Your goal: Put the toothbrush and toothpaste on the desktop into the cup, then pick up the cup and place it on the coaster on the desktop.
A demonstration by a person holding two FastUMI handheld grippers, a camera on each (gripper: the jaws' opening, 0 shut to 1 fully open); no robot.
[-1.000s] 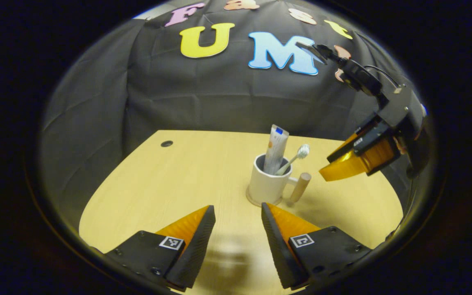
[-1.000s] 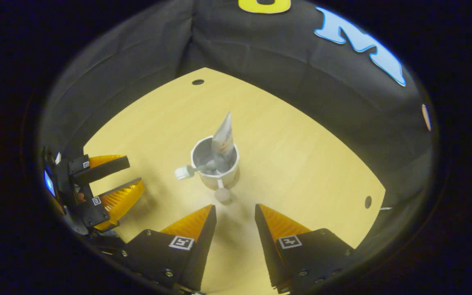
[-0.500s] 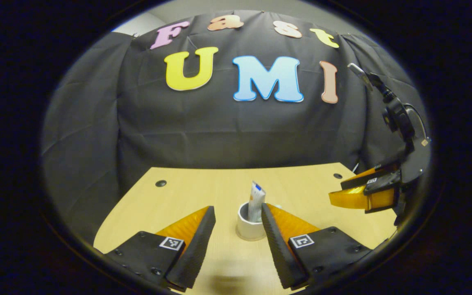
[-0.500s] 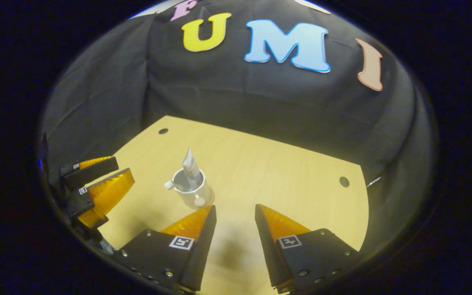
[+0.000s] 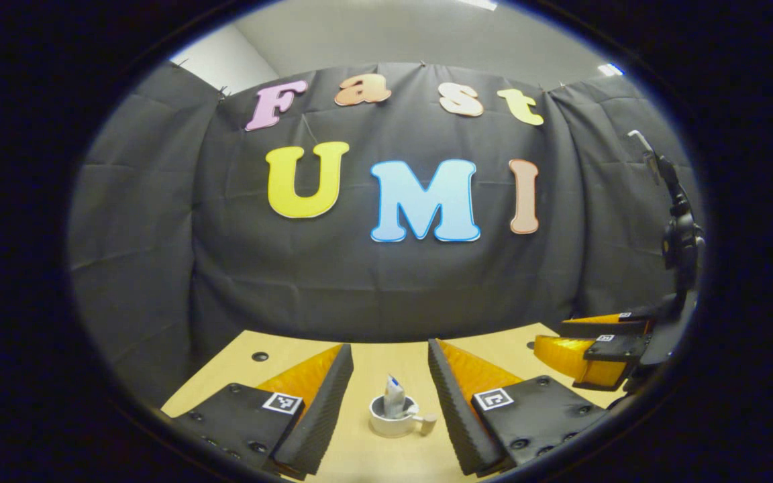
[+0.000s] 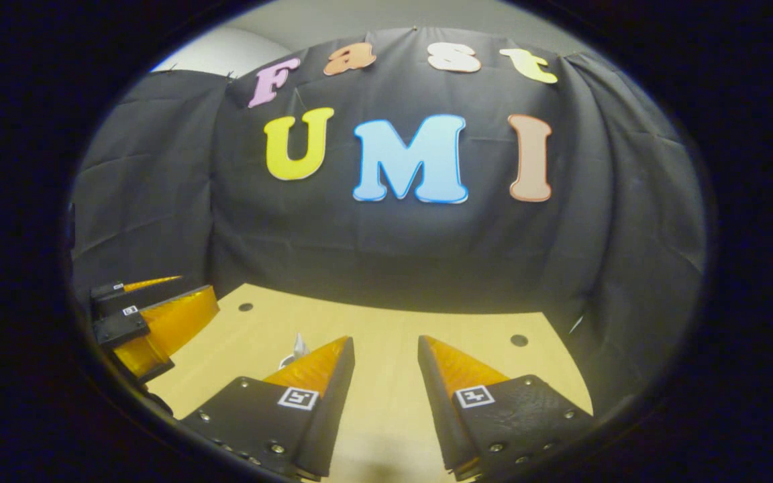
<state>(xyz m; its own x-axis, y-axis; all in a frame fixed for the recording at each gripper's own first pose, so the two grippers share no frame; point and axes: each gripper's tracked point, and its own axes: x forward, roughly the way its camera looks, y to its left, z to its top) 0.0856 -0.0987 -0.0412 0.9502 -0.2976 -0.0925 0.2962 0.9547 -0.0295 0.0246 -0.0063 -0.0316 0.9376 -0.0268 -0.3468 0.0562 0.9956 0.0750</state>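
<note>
A white cup (image 5: 386, 424) with a handle on its right side stands upright on the wooden desktop (image 5: 359, 456). The toothpaste tube (image 5: 392, 397) sticks up out of it. My left gripper (image 5: 390, 350) is open, held well back from the cup and above it, with nothing between its fingers. In the left gripper view the right gripper (image 5: 584, 341) hangs at the right, apart from the cup. My right gripper (image 6: 383, 342) is open and holds nothing. The tip of the toothpaste tube (image 6: 300, 346) peeks over its left finger. The left gripper (image 6: 148, 315) shows at the left edge.
The desktop (image 6: 386, 322) ends at the black cloth wall behind. It has round cable holes at the back left (image 6: 245, 306) and at the right (image 6: 519, 340). Another hole (image 5: 260, 356) shows in the left gripper view.
Both grippers have drawn back and tilted upward, away from the cup. The cup has shrunk and slid to the bottom of the views, and more of the wall shows.
</note>
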